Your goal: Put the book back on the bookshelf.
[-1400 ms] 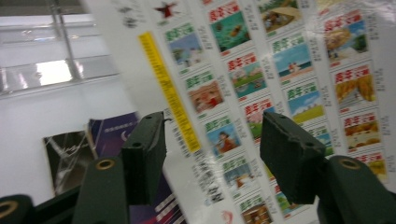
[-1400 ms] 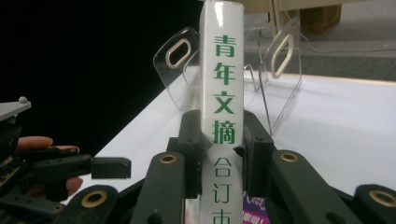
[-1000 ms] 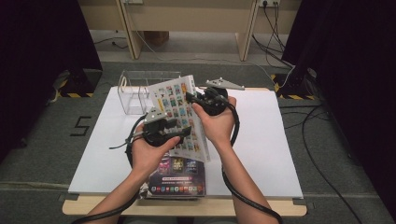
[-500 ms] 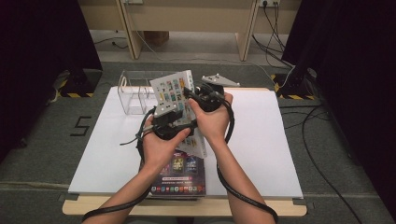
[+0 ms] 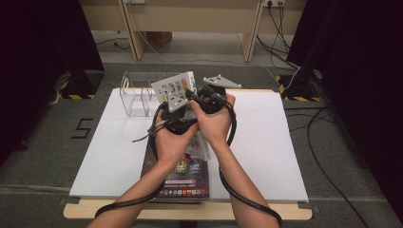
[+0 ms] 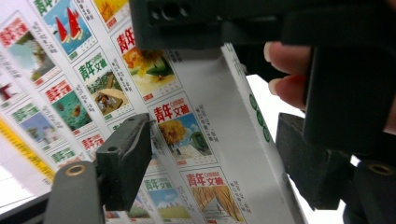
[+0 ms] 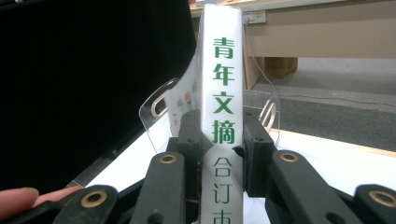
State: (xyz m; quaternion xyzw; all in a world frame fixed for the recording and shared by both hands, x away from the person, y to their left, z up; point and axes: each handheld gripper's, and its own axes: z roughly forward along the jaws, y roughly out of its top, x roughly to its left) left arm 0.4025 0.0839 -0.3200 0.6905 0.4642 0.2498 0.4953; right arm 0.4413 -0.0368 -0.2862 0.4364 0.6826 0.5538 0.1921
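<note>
Glossy and dark, a stack of magazines (image 5: 183,183) is lying at the near edge of the white table (image 5: 266,152), just past where the person's forearms are coming in. Above it the two hands are working close together, knuckles almost touching. The left gripper (image 5: 177,114) is sitting against the printed cover of a raised book (image 5: 177,89); from its own camera the cover (image 6: 140,93), crowded with little pictures and red characters, is running between the two black jaws, which are standing apart with one pad near the page, so it is looking open rather than clamped. The right gripper (image 5: 206,97) is pinching the same book by its white spine (image 7: 223,107), both jaws pressed flat on either side of the green characters. The book is being held upright and slightly tilted, off the table, in front of a clear acrylic rack (image 5: 135,95) standing on the far left part of the surface. Its curved transparent dividers (image 7: 161,112) are showing just behind the spine in the right gripper view. Farther back, wooden furniture legs (image 5: 249,28) and cables (image 5: 280,19) are resting on the grey floor.
</note>
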